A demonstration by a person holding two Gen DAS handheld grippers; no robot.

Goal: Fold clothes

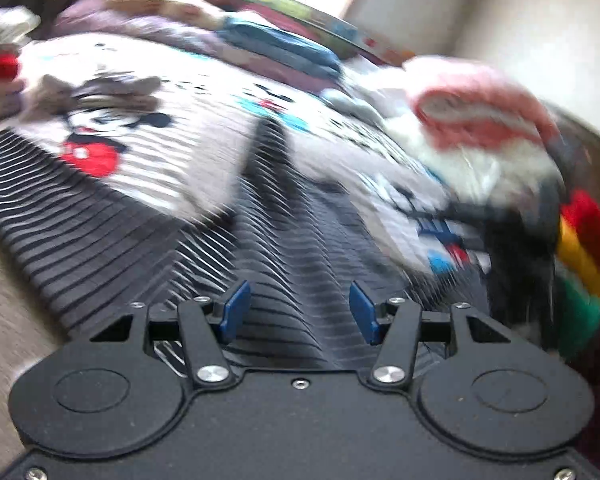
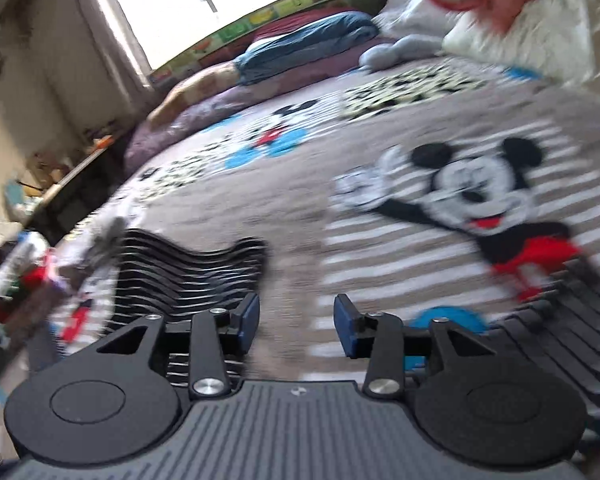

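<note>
Left gripper (image 1: 299, 310), blue pads apart and holding nothing, hovers over a black garment with thin white stripes (image 1: 140, 236) spread on a cartoon-mouse blanket (image 1: 148, 120). Right gripper (image 2: 296, 326), jaws likewise parted and empty, sits above bare blanket (image 2: 292, 208) between two parts of the same striped garment (image 2: 188, 264). Beyond lie a folded blue cloth (image 2: 308, 40), a pink fabric bundle (image 1: 480, 108) and a white pillow (image 2: 540, 36). No containers are visible; the views are motion-blurred.
</note>
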